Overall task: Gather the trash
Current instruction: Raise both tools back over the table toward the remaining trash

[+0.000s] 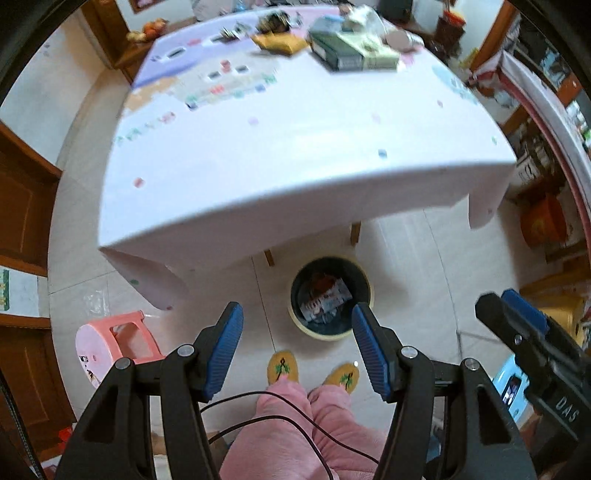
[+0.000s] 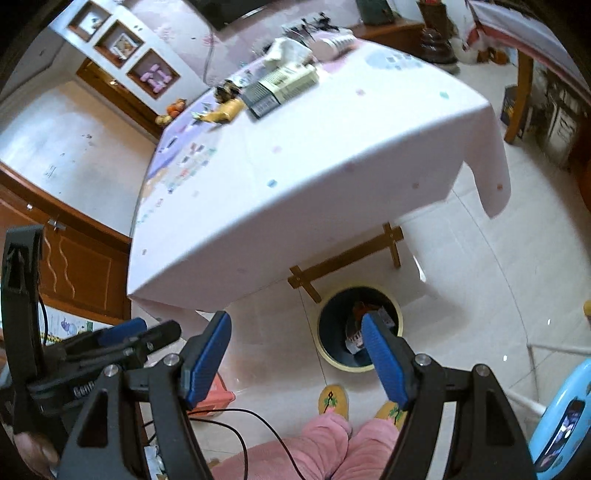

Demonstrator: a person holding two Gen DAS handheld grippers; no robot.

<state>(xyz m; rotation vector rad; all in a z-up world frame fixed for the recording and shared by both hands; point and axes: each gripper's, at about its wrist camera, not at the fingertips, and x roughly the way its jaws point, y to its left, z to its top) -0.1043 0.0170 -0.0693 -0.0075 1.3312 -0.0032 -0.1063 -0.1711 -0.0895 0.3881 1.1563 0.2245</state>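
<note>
left hand-held gripper (image 1: 297, 325): pads apart, nothing between them. right hand-held gripper (image 2: 295, 338): pads apart too, empty. both point steeply down from above the near edge of the worktop (image 1: 295, 166).

bin (image 1: 330, 298) on the floor, just off the near edge of the worktop, between its wooden legs and the person's slippers (image 1: 282, 367). crumpled packaging already lies inside it.

trash left to collect, by the look of it: all at the far end of the worktop. a yellow wrapper (image 1: 280, 41), a flat green box (image 1: 351, 51), crumpled white paper (image 2: 286, 50), some dark scraps (image 1: 275, 20) beyond. blur makes the small bits hard to name. near half of the cloth is bare apart from its print.

judgement on the step: the reach is back to the far pile for the next piece. doing it well:
- take one item per hand; wrapper on the left, box or paper on the right.
- pinch the wrapper by a raised edge, not flat against the cloth, or the cloth may bunch up.
- the box looks wide; grip across its short side.
- carry low and straight back to the bin.
- mind the black cable (image 1: 295, 424) trailing near the person's legs.
</note>
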